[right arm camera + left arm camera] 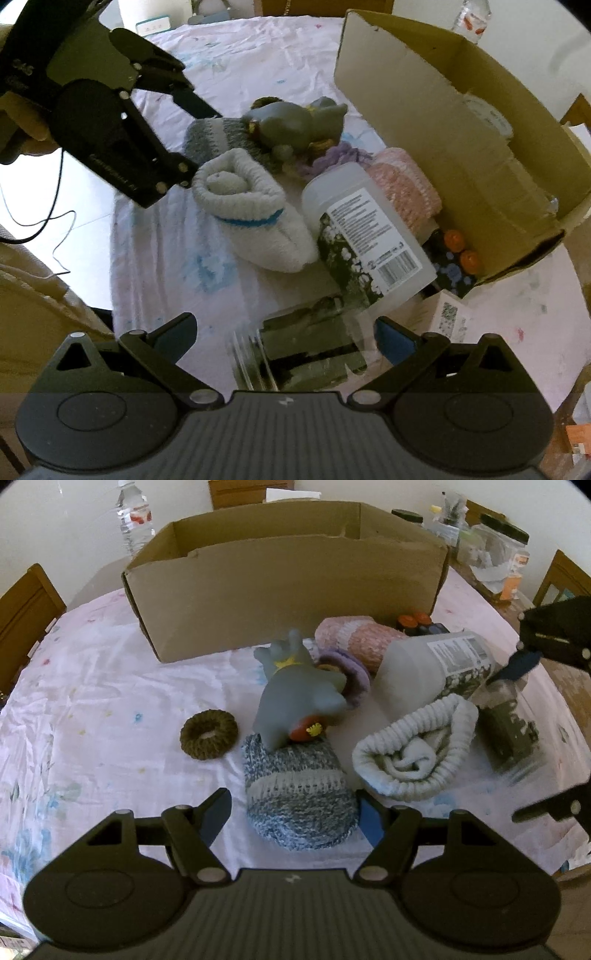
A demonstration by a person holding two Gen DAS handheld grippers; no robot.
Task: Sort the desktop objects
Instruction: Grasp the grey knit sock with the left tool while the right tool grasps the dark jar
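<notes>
i see a blue-grey knit sock roll (301, 801) lying low in the frame's centre, a grey rubber toy (299, 690) resting on its far end.

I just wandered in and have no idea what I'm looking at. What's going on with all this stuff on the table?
A person is sorting a jumble of small things beside a cardboard box, using a hand-held gripper in each hand. The left gripper is around a rolled blue-grey sock; whether its pads press on it I cannot tell. The right gripper is open, straddling a small clear jar that lies on the tablecloth. A grey toy, a white sock roll and a plastic bottle lie outside the box.
</notes>
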